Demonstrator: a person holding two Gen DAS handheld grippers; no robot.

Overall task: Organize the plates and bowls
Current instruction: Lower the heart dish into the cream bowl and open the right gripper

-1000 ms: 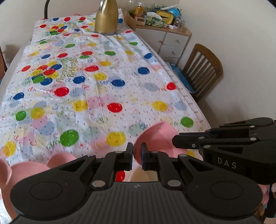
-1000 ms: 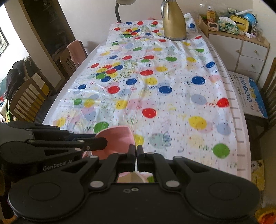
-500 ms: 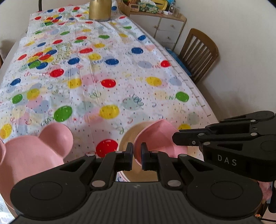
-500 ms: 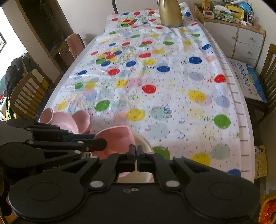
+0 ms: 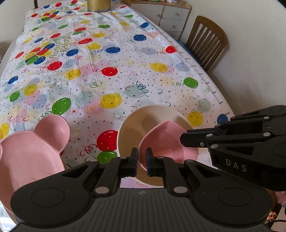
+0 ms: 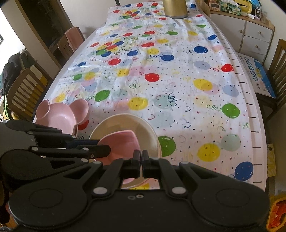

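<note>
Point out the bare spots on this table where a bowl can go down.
Free: the wide stretch of balloon tablecloth between the cream bowl and the gold kettle, and the strip to the bowl's right toward the table edge. Crowded: the near corner, with the bear-shaped pink plate, pink bowl and both grippers.

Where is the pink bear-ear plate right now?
The pink bear-ear plate sits at the table's near left edge in both views, left of the cream bowl that has the small pink bowl over it.
</note>
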